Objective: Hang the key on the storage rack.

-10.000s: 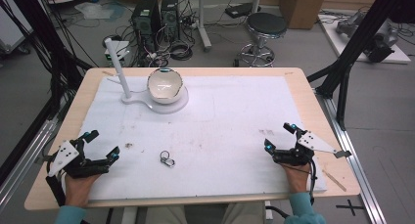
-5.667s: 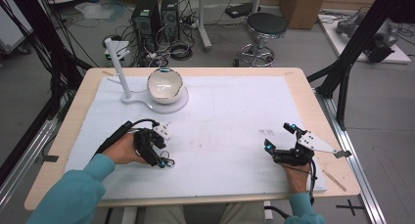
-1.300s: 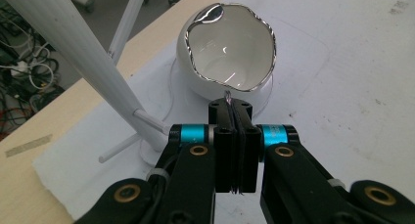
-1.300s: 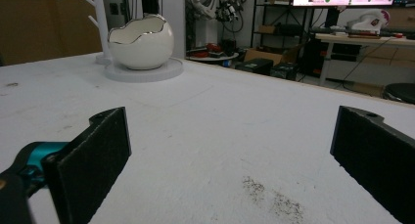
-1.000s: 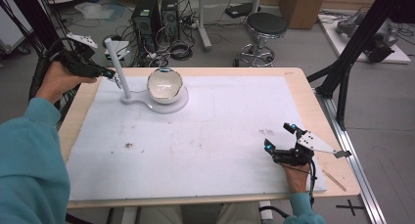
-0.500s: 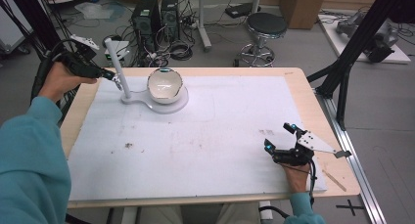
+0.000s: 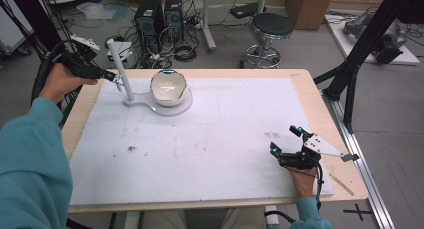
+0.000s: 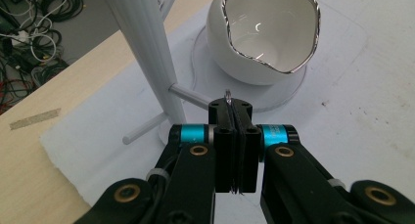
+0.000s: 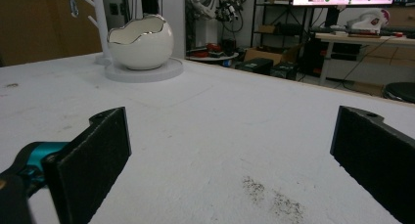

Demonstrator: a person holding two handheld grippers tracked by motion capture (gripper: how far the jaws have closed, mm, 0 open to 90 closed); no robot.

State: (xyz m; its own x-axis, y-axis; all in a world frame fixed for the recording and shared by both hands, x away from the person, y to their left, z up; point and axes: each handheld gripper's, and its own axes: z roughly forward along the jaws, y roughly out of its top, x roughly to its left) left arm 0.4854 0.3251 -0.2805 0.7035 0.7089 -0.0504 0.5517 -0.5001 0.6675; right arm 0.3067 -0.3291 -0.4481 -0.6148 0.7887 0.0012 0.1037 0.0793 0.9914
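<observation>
Left gripper (image 8: pixel 234 106) jaws pinched tight on a small metal ring (image 8: pixel 228 95), held up by a peg of the white stand (image 8: pixel 142 43), beside the white bowl (image 8: pixel 266 35), right gripper (image 7: pixel 286 145) resting on the surface (image 7: pixel 220 139), jaws wide open, holding nothing

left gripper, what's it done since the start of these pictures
The left gripper left the table's near left edge, shut on the small metal ring that lay on the white mat, and carried it up to a peg on the white stand. The right gripper, open, and the egg-shaped bowl stayed put.
</observation>
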